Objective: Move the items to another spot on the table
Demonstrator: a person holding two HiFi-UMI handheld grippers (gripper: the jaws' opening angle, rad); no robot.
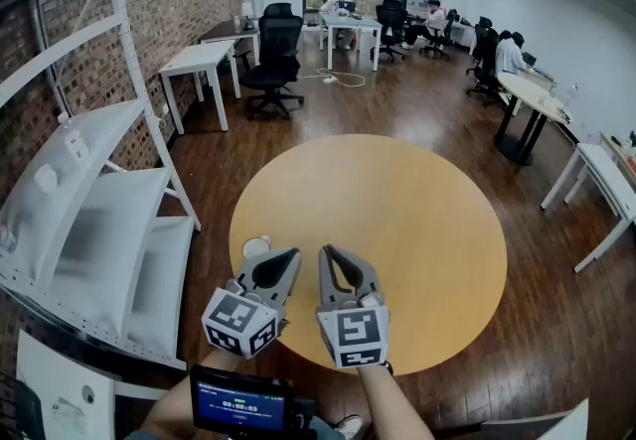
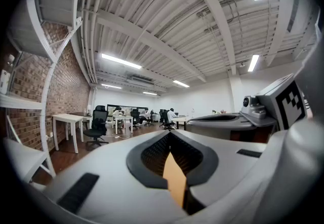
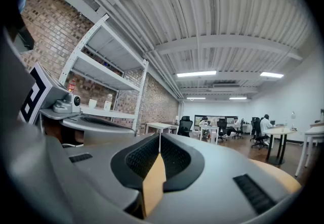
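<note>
A round wooden table (image 1: 397, 229) fills the middle of the head view. One small white round item (image 1: 255, 247) sits at its left edge, partly hidden behind my left gripper (image 1: 281, 265). That gripper hovers over the table's near edge, level, jaws shut with nothing between them. My right gripper (image 1: 336, 265) is held close beside it, also shut and holding nothing. In the left gripper view the left gripper (image 2: 169, 139) has its tips meeting, and in the right gripper view the right gripper (image 3: 159, 142) shows the same. Both views look across the room, not at the item.
A white shelving rack (image 1: 99, 229) stands close on the left against a brick wall. A black office chair (image 1: 273, 61) and white desks (image 1: 204, 61) lie beyond the table, and people sit at far desks (image 1: 512, 56). A small screen (image 1: 241, 403) sits near my body.
</note>
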